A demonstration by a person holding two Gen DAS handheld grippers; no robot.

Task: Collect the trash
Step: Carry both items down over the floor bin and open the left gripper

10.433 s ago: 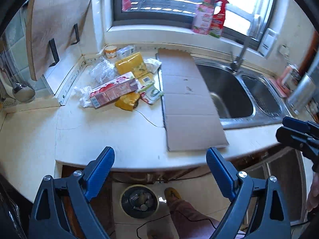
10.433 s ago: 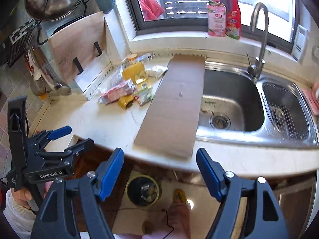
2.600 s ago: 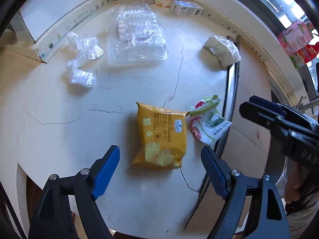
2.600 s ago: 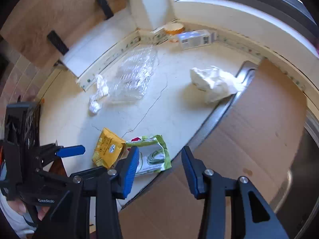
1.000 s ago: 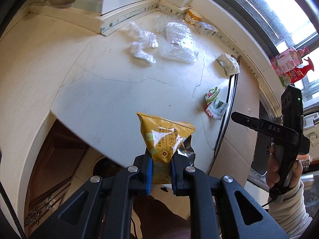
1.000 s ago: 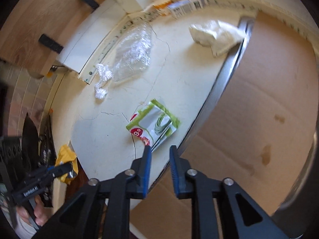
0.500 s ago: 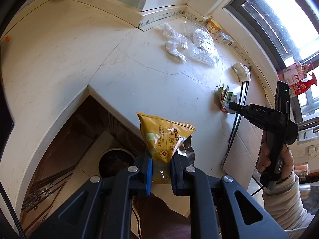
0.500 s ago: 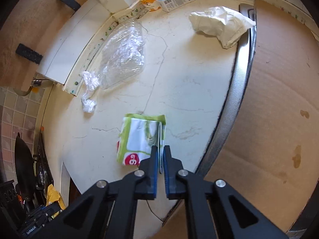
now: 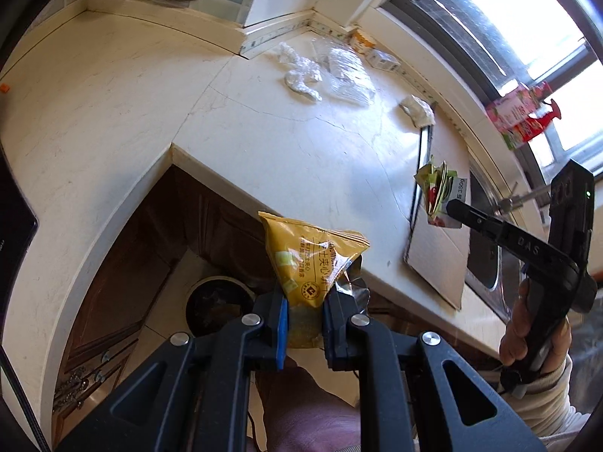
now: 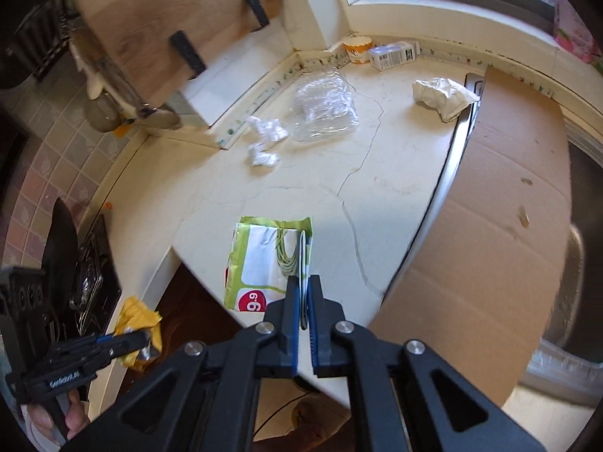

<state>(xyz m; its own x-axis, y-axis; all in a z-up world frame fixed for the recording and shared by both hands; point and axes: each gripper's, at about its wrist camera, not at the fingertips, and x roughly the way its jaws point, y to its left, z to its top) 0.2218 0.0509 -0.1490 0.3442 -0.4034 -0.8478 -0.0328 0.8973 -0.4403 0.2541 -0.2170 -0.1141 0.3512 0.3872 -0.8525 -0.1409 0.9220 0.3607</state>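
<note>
Nearest, left tool (image 9: 304, 318) pinching the yellow snack bag (image 9: 311, 260) by its lower end, clear of the worktop's (image 9: 264, 139) front edge and over the floor, with the round bin (image 9: 216, 301) just beyond and below it. Crinkly foil-lined film, judged very light and slippery, likely empty; best gripped across a flat seam, as now, rather than on the puffed middle. Bin interior dark, with something lumpy in it, contents otherwise not readable. Right tool (image 10: 303, 307) pressed together on an edge of the green-and-white wrapper (image 10: 264, 260), held above the worktop's front edge beside the cardboard sheet (image 10: 490, 233) that covers part of the sink (image 9: 486, 260). Wrapper thin, floppy and flat, probably weightless in the grip and prone to slide out if held only by a corner. Farther back toward the worktop's rear corner: a crumpled bit of clear film (image 10: 264, 143), a clear plastic tray (image 10: 326, 107) likely springy and easily crushed, best taken by its rim, and a wad of white paper (image 10: 443, 96) against the cardboard's far edge, soft enough to squeeze anywhere. Along the back edge, a small paper cup (image 10: 357, 49) and a small carton (image 10: 394, 55), whether full or empty not visible. On the windowsill, two pink-and-red bottles (image 9: 522, 115).
</note>
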